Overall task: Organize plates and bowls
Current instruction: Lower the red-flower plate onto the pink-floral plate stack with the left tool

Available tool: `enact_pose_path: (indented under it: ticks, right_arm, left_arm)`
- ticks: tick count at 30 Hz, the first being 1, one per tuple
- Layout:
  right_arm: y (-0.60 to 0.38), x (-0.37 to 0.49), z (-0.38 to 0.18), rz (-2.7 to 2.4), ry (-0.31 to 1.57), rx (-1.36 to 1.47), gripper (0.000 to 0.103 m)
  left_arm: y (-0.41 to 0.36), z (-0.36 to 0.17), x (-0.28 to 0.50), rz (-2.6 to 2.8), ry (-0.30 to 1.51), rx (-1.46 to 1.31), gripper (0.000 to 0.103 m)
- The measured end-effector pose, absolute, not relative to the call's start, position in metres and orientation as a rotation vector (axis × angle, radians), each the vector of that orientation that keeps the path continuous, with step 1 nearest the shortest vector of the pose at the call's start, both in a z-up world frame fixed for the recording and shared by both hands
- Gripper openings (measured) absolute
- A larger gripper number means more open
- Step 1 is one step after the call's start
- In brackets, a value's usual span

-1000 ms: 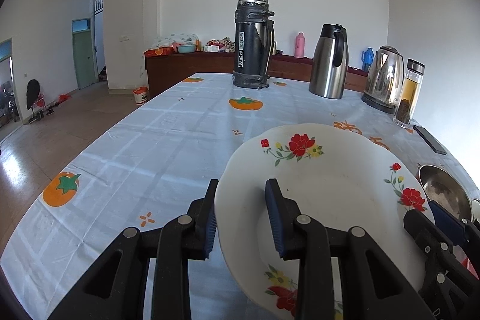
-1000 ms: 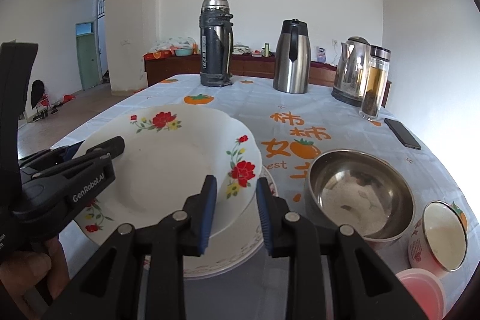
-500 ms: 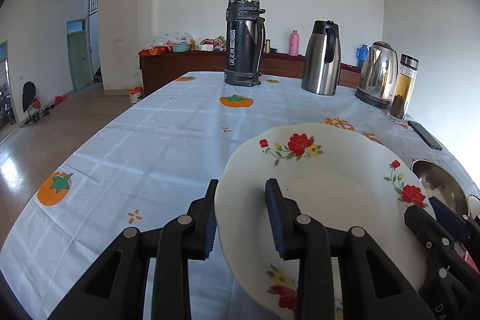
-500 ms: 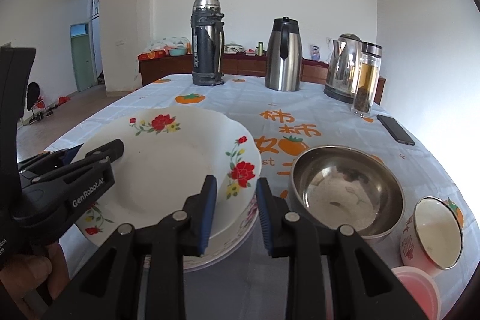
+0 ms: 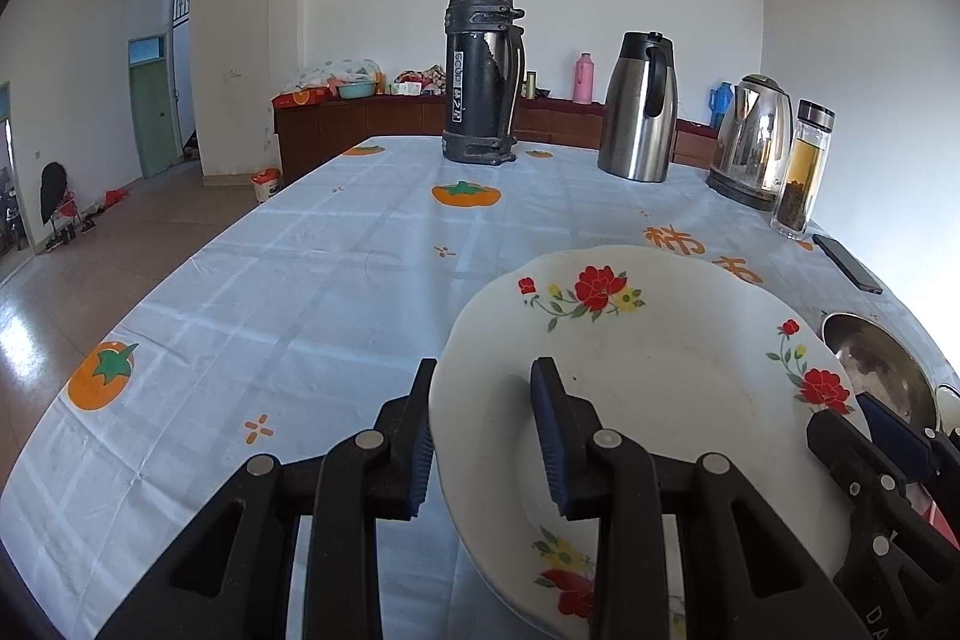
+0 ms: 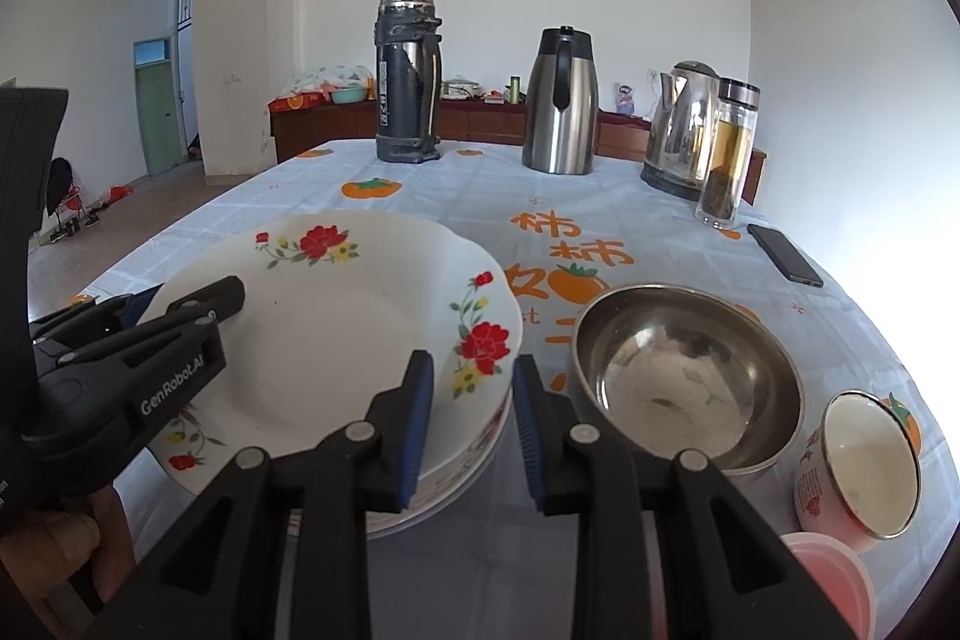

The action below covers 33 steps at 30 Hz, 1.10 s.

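Gripping opposite rims of the flowered plate, the left gripper and right gripper both have jaws clamped on it, just above a stack of like plates on the worktop. Glossy, scalloped ceramic; a steel bowl sits just right.

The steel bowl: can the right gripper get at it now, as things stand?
Probably not yet. The right gripper is shut on the flowered plate rim, so it must release first. The steel bowl sits close beside it, uncovered, with nothing between.
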State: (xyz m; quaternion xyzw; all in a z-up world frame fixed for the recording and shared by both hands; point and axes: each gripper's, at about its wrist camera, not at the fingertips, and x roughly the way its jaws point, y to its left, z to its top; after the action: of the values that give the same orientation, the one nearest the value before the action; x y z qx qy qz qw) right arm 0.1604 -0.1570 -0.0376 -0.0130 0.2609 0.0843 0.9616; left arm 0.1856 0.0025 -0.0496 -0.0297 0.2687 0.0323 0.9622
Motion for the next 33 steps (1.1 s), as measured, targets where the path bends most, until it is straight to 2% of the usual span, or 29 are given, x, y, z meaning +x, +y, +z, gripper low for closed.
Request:
enact_pose_path:
  ticks: [33]
  right_arm:
    - [-0.155,0.179,-0.047,0.147,0.632,-0.068,0.027]
  left_arm:
    - [0.005,-0.058,0.2,0.038,0.64,-0.085,0.033]
